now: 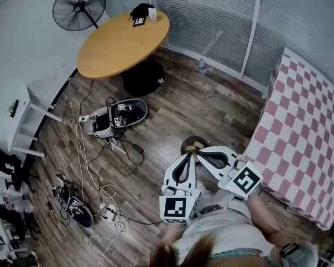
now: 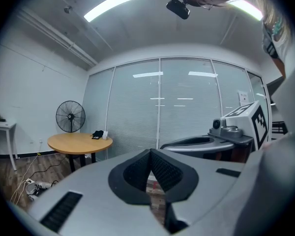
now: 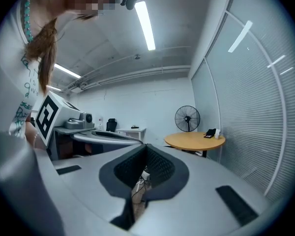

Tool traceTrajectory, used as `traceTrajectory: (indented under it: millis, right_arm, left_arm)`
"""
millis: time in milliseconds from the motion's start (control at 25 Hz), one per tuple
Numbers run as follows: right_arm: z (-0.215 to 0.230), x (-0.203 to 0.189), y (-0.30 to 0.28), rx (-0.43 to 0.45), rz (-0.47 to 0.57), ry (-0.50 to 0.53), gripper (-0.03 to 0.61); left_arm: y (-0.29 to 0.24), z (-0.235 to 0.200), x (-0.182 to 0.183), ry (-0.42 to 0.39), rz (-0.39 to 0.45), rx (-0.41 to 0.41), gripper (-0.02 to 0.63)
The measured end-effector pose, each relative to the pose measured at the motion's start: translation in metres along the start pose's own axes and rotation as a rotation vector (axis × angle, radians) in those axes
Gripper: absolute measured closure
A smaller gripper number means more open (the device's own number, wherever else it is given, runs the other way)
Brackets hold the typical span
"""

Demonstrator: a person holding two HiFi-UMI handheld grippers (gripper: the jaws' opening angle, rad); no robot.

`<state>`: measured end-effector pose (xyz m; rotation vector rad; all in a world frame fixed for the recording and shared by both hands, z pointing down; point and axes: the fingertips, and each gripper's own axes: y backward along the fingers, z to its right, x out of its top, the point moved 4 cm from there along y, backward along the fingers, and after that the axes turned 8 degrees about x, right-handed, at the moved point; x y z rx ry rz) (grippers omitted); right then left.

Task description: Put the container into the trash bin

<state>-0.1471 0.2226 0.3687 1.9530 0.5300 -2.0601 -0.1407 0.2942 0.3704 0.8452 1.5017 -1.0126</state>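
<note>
Tongs over the floor: left tongs (image 2: 150,152) and right tongs (image 3: 146,146) are both pressed together, empty.
Their tips meet at lower centre of the head view above a dark round rim (image 1: 185,143), probably the trash bin. No container shows clearly; it may already lie inside or be elsewhere. Either way, the pink-and-white checked cloth (image 1: 306,138) at right and the white cables (image 1: 94,188) at lower left crowd the wooden floor (image 1: 211,110).

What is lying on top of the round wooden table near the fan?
At the window-side edge of the round table sit a black item and a small white object. Whatever the black item covers cannot be seen.
</note>
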Motion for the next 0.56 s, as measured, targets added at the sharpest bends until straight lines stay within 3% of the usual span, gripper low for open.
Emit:
traceTrajectory:
  millis: [360,560]
  right_arm:
    - [0.007,-0.019,-0.001,-0.010,0.005,-0.005,0.584]
    - [0.002,0.017,0.007,-0.015,-0.006,0.003,0.584]
  left_arm:
    - [-0.010,-0.004,-0.018,-0.019,-0.003,0.000,0.607]
    - [0.002,0.000,0.013,-0.009,-0.011,-0.004,0.607]
